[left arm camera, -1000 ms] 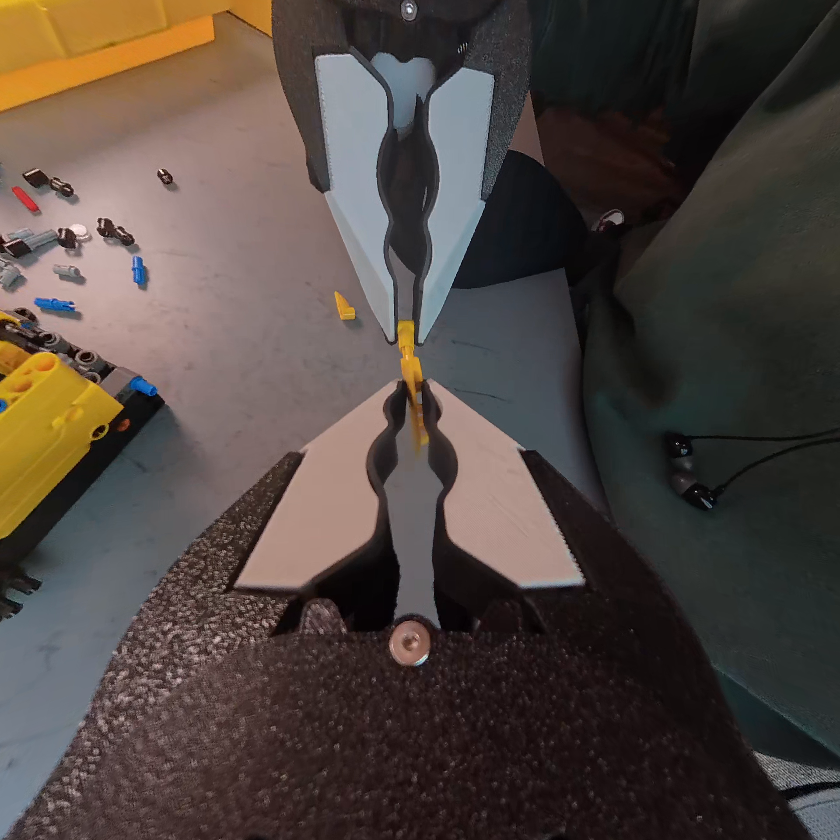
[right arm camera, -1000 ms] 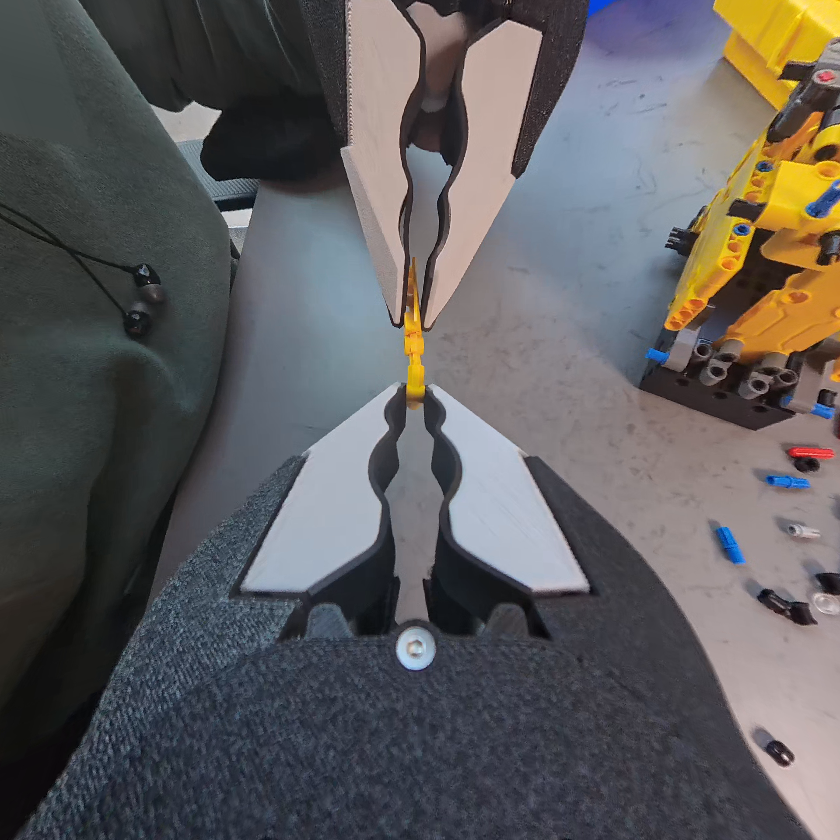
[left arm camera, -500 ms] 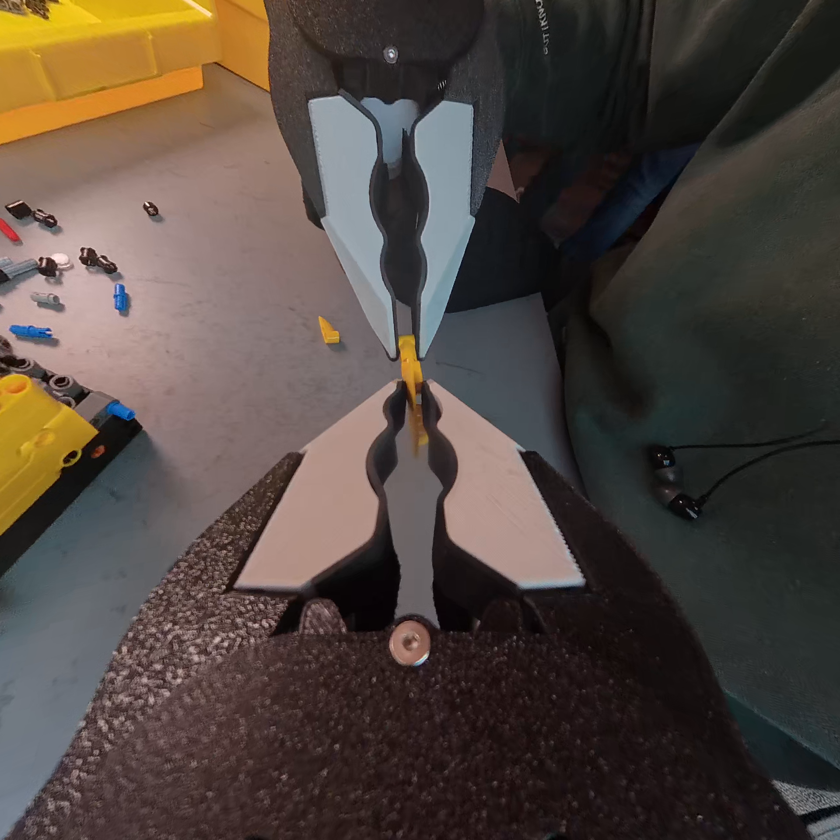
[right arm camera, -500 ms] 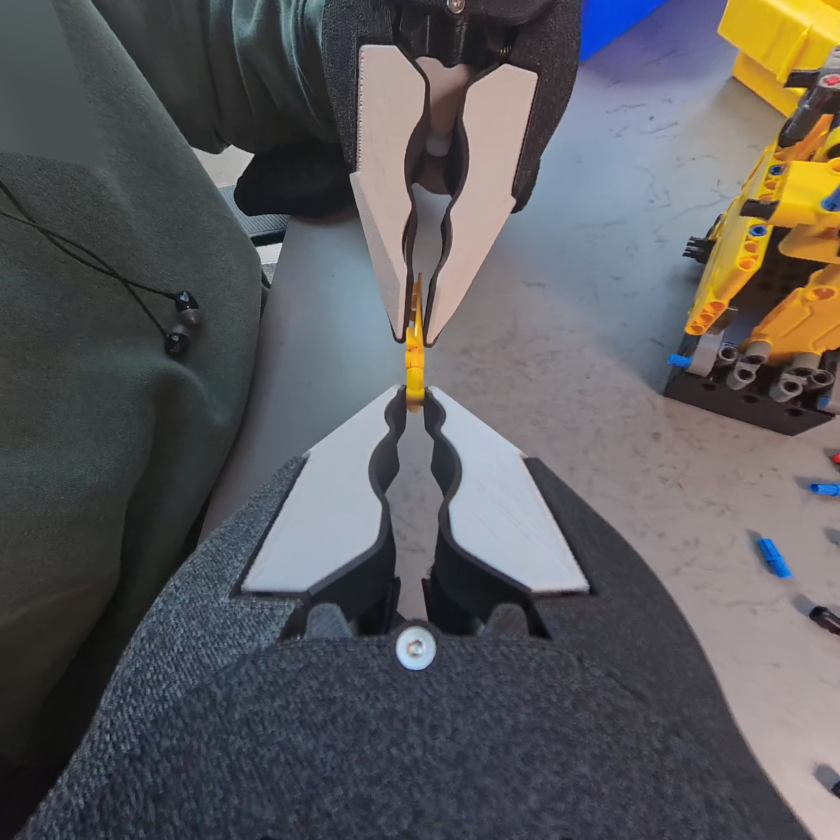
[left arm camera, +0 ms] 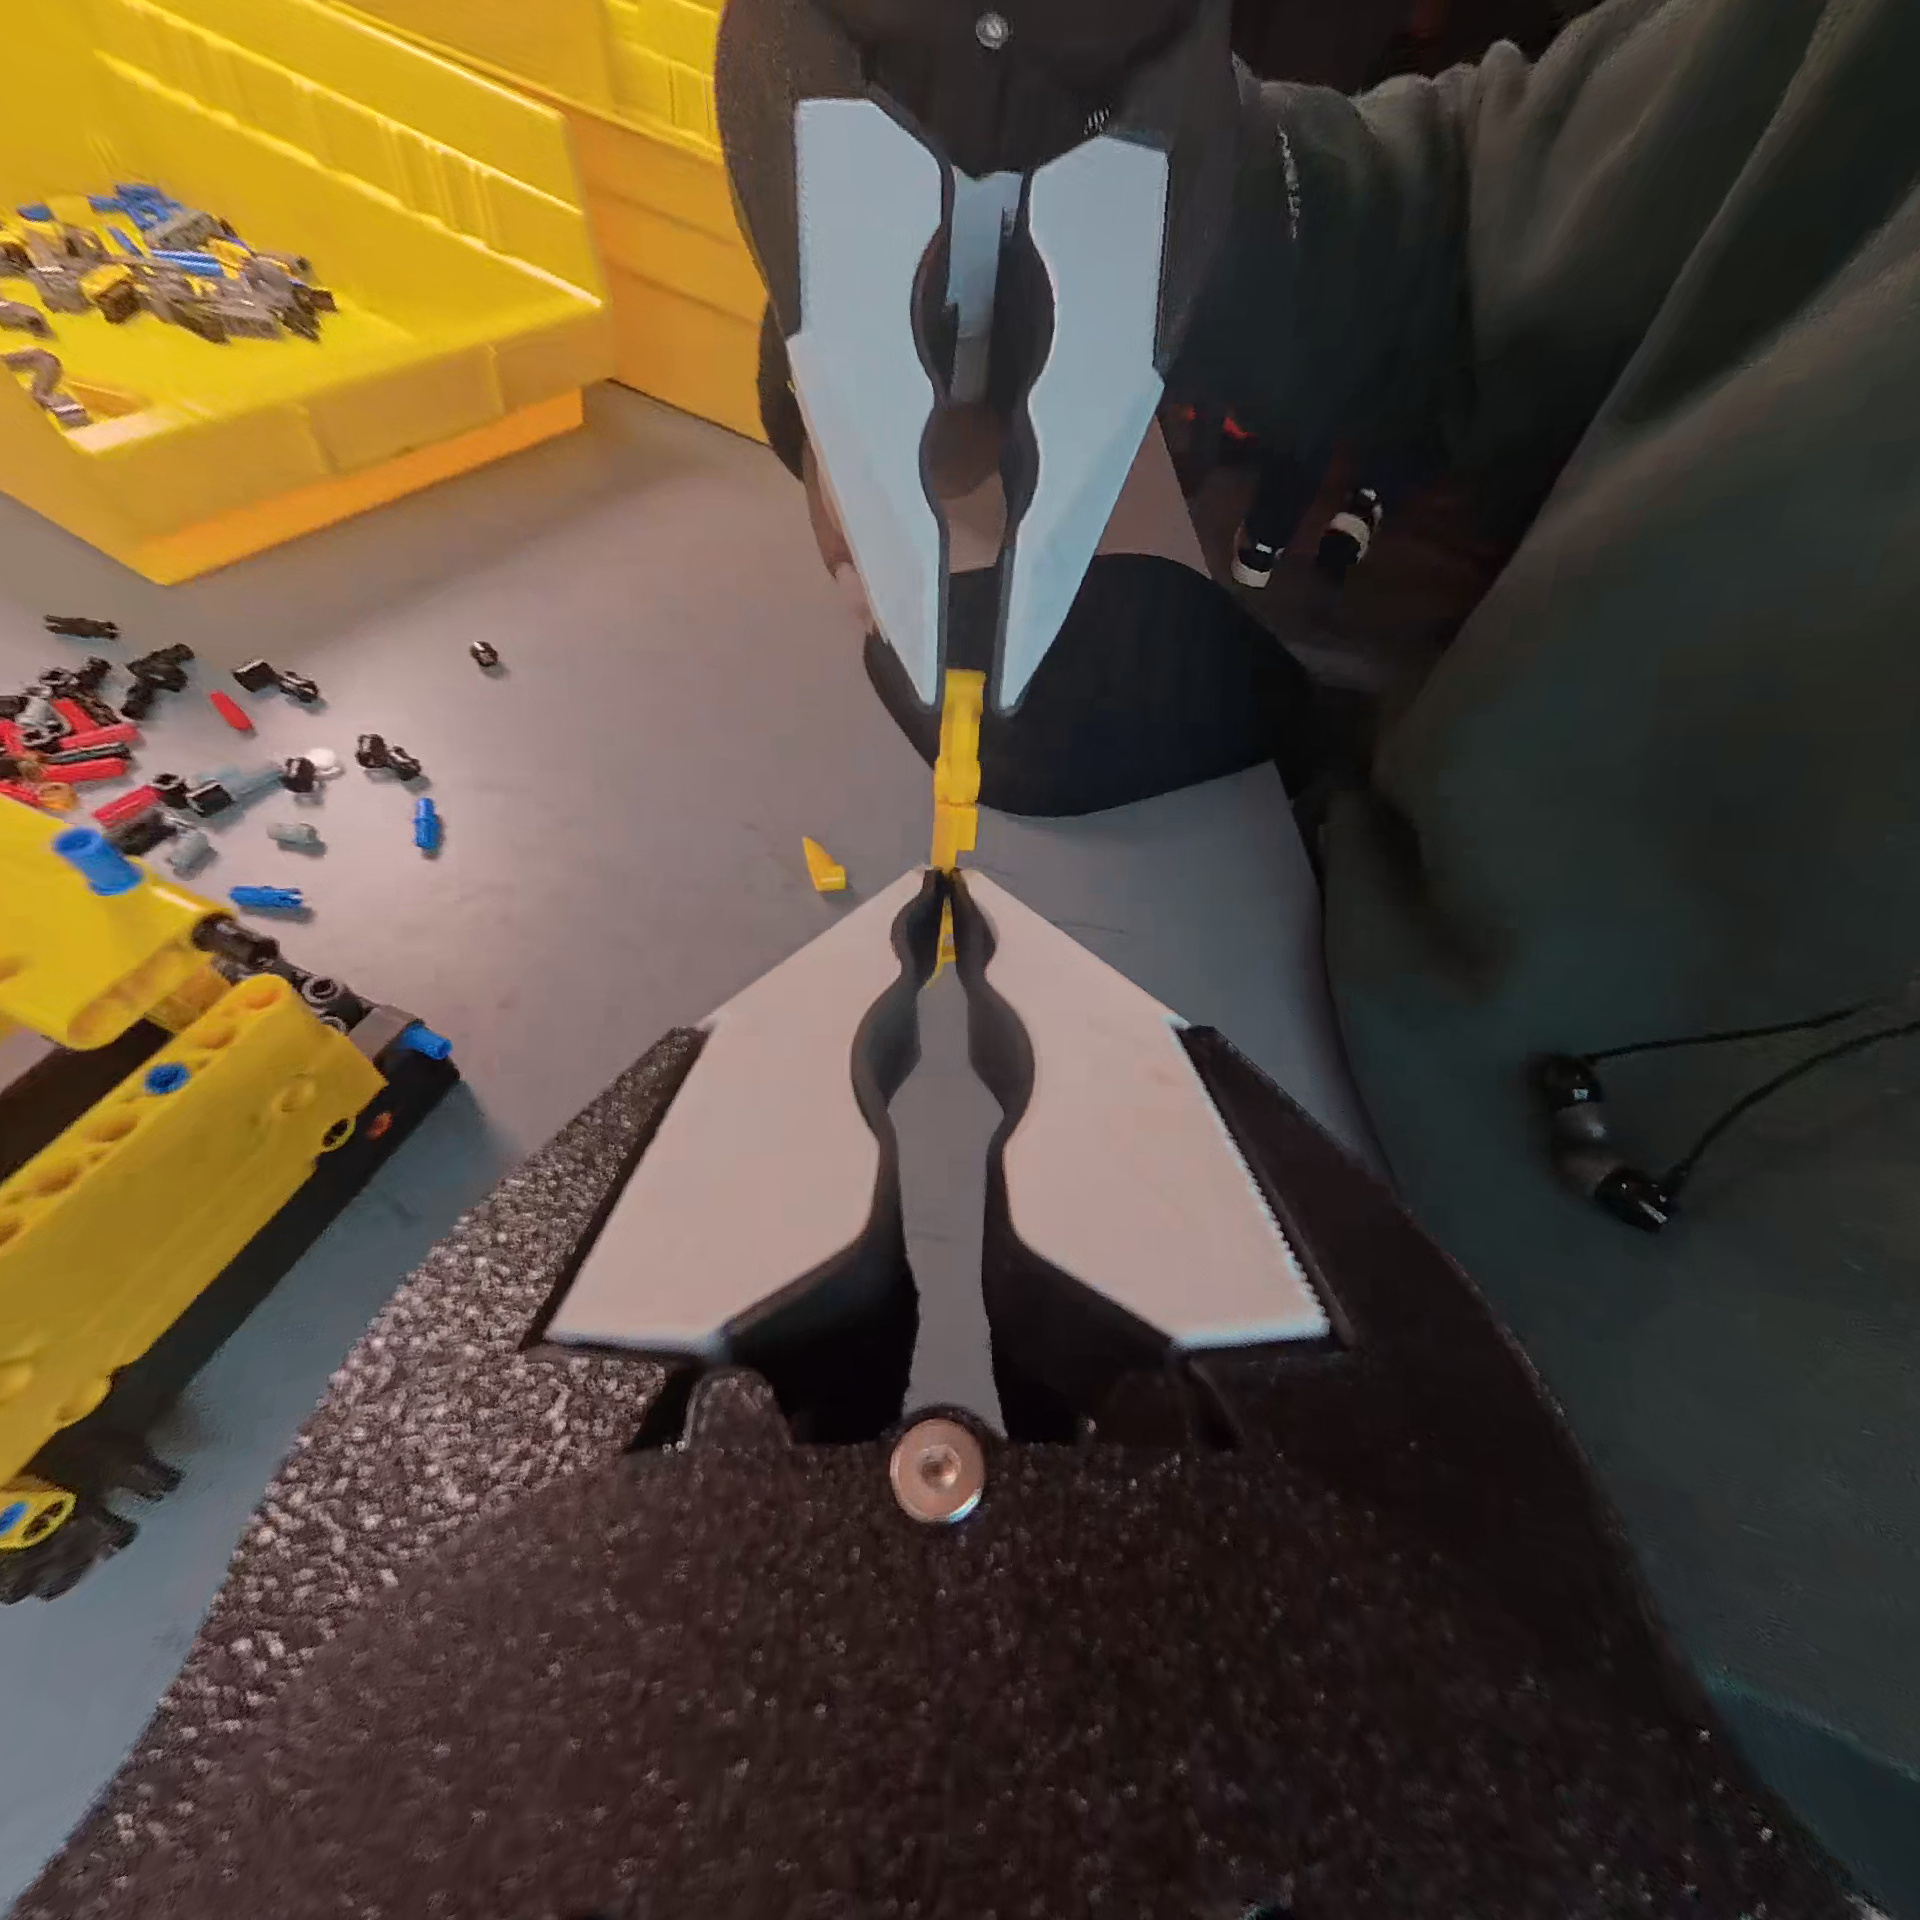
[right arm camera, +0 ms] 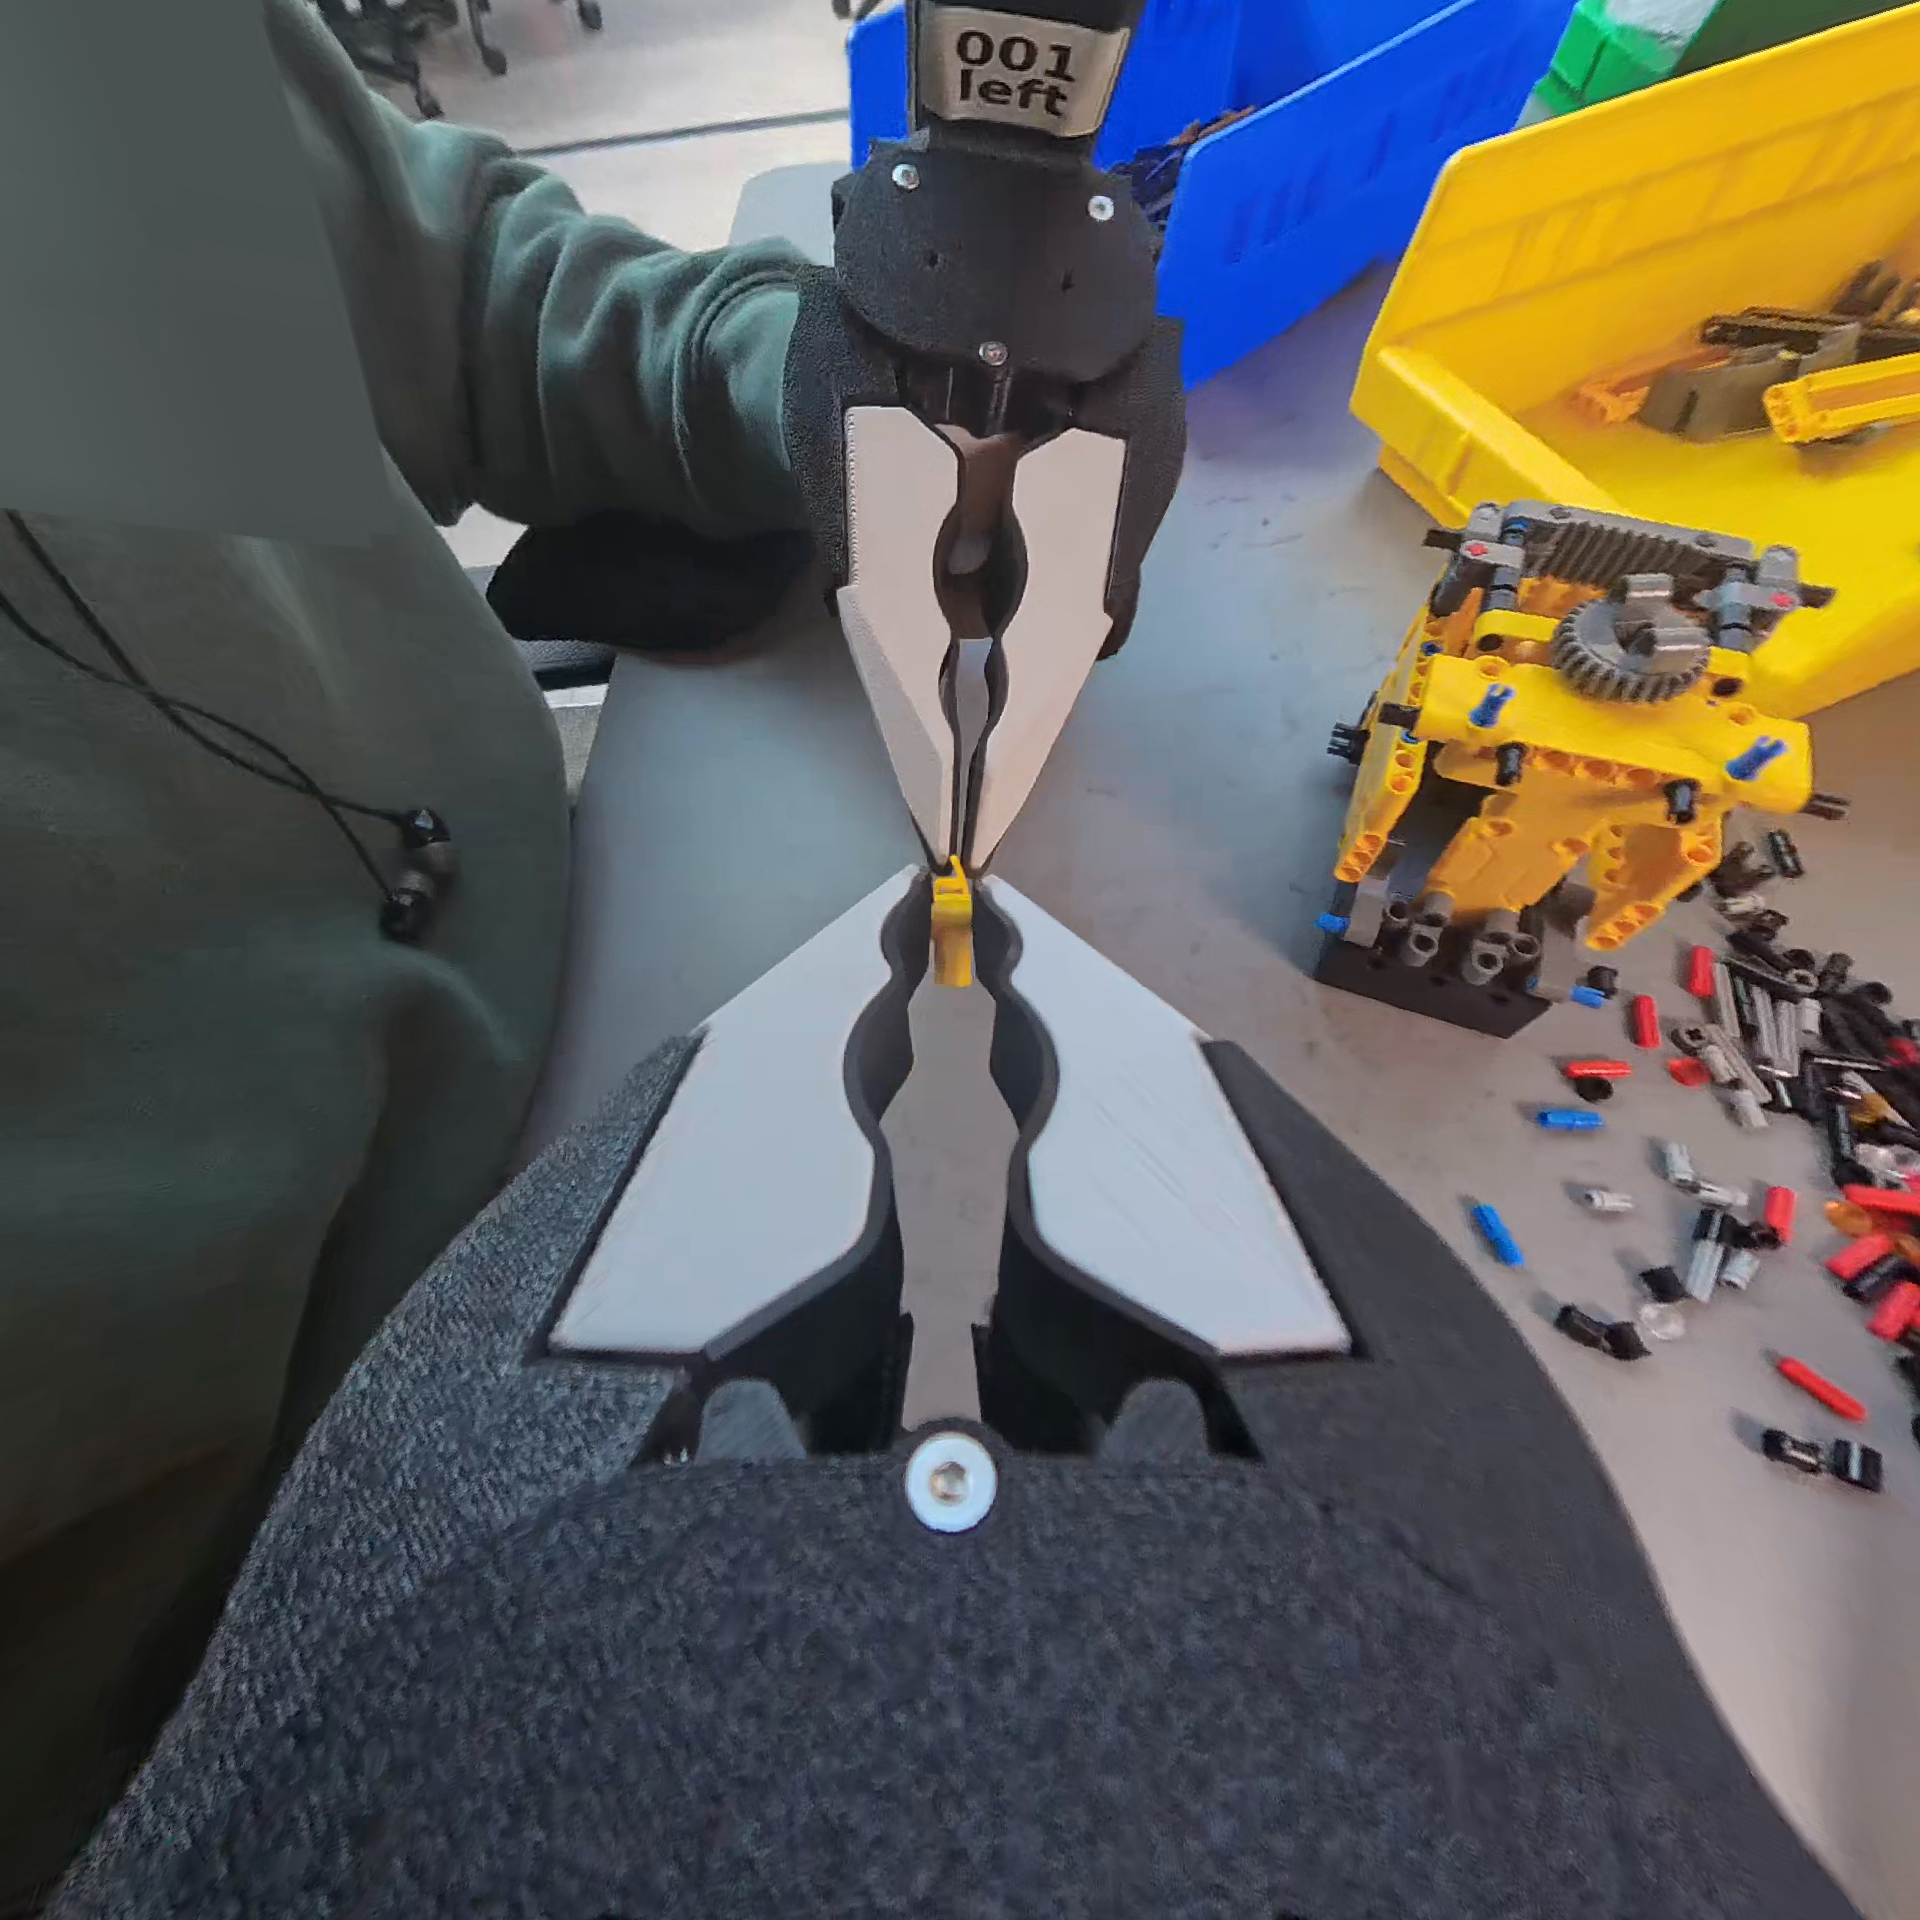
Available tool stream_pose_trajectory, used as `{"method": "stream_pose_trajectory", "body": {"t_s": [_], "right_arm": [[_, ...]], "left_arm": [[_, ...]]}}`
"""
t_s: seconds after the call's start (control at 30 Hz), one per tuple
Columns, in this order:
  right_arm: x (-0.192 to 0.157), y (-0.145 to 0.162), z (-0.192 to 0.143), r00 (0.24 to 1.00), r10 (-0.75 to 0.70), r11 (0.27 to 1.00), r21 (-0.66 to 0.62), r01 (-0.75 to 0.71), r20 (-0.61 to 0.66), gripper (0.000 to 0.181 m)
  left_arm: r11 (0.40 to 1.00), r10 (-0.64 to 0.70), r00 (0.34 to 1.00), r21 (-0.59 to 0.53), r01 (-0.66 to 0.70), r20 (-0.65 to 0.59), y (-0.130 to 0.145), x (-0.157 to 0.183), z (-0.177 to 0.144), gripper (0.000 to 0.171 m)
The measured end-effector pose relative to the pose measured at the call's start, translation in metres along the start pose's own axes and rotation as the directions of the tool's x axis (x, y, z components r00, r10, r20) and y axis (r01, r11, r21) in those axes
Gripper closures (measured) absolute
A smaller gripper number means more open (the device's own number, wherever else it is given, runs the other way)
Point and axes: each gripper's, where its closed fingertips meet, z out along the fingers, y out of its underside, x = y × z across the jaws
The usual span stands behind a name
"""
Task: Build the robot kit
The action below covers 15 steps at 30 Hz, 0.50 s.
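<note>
Both grippers had risen since the earlier frame, bringing the yellow bin (left arm camera: 312,343) into view. The left gripper (left arm camera: 943,883) and right gripper (right arm camera: 951,883) met tip to tip, each clamped on the small yellow plastic piece (left arm camera: 956,769) above the smooth grey table (left arm camera: 623,623), near its edge.

Left claw (left arm camera: 948,883), right claw (right arm camera: 951,883): textured black bodies, pale grey wavy-edged fingers (right arm camera: 748,1164), silver screw (right arm camera: 949,1481) at 6 o'clock; dark green sleeve (right arm camera: 582,364).

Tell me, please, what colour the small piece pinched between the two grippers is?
Yellow. The small piece shows best in the left wrist view, spanning both closed grippers' tips.
</note>
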Motion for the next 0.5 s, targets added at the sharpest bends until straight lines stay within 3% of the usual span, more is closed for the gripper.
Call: {"method": "stream_pose_trajectory", "body": {"t_s": [0.13,0.3,0.33,0.4,0.5], "right_arm": [[0.012,-0.009,-0.007,0.996,0.094,0.982,0.168,-0.093,-0.001,0.175],[0.027,-0.025,-0.013,0.988,0.151,0.924,0.354,-0.146,0.012,0.181],[0.027,-0.029,-0.012,0.99,0.14,0.918,0.372,-0.137,0.017,0.181],[0.03,-0.033,-0.007,0.992,0.129,0.913,0.39,-0.121,0.007,0.181],[0.041,-0.029,-0.001,0.992,0.119,0.921,0.379,-0.093,-0.046,0.181]], "left_arm": [[0.989,-0.073,0.997,0.131,0.075,-0.015,-0.012,-0.006,-0.007,0.171],[0.964,-0.141,0.987,0.214,0.155,-0.081,-0.021,-0.006,-0.012,0.136],[0.964,-0.155,0.984,0.205,0.169,-0.085,-0.019,-0.007,-0.009,0.138],[0.98,-0.162,0.986,0.106,0.166,-0.05,-0.002,-0.011,0.004,0.171],[0.99,-0.134,0.991,-0.043,0.135,0.014,0.023,-0.015,0.014,0.171]]}}
